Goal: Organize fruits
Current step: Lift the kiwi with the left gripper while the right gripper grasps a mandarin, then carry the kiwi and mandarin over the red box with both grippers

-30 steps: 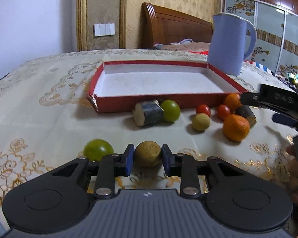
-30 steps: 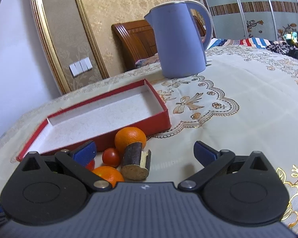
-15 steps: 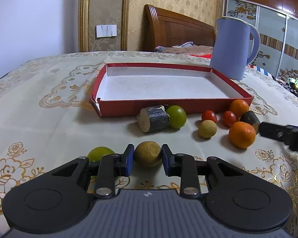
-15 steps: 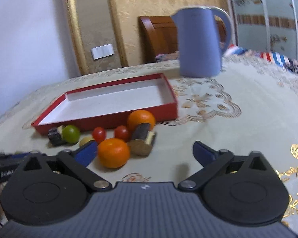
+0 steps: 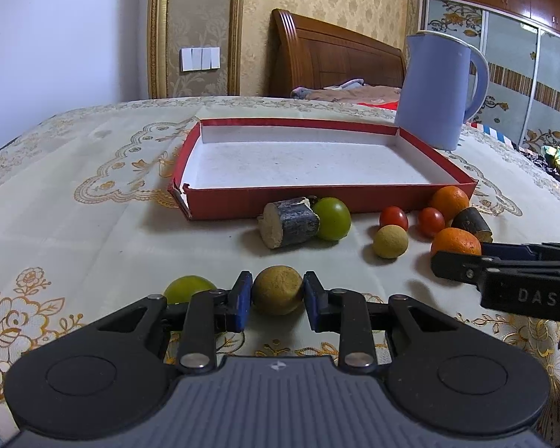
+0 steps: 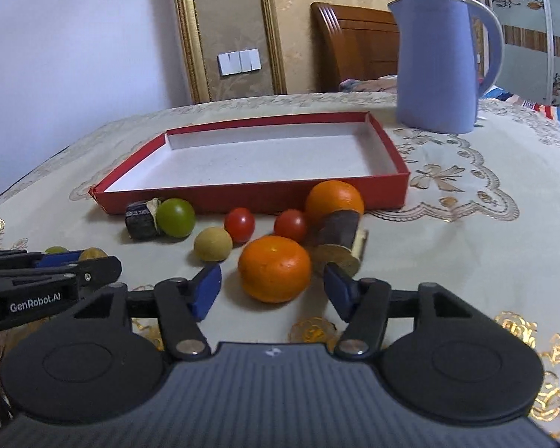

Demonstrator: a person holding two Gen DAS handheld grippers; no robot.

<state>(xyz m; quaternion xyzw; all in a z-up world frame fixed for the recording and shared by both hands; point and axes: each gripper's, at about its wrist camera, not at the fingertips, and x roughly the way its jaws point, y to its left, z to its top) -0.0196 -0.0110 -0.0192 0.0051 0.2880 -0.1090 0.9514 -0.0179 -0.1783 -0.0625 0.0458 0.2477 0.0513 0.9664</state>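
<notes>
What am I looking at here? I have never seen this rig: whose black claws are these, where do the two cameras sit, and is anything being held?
There is no robot: a person holds a handheld two-finger gripper in each hand, with a wide-angle camera on each looking along its fingers.

In the left camera's picture, the left gripper is shut on a yellowish-brown round fruit. The black bar entering from the right is the other gripper.

In the right camera's picture, the right gripper has just been closing around the near orange; its blue pads do not press on it yet.

On the embroidered tablecloth stand an empty red tray and a blue kettle. Before the tray lie a second orange, two red tomatoes, green fruits and dark cut stalk pieces.
</notes>
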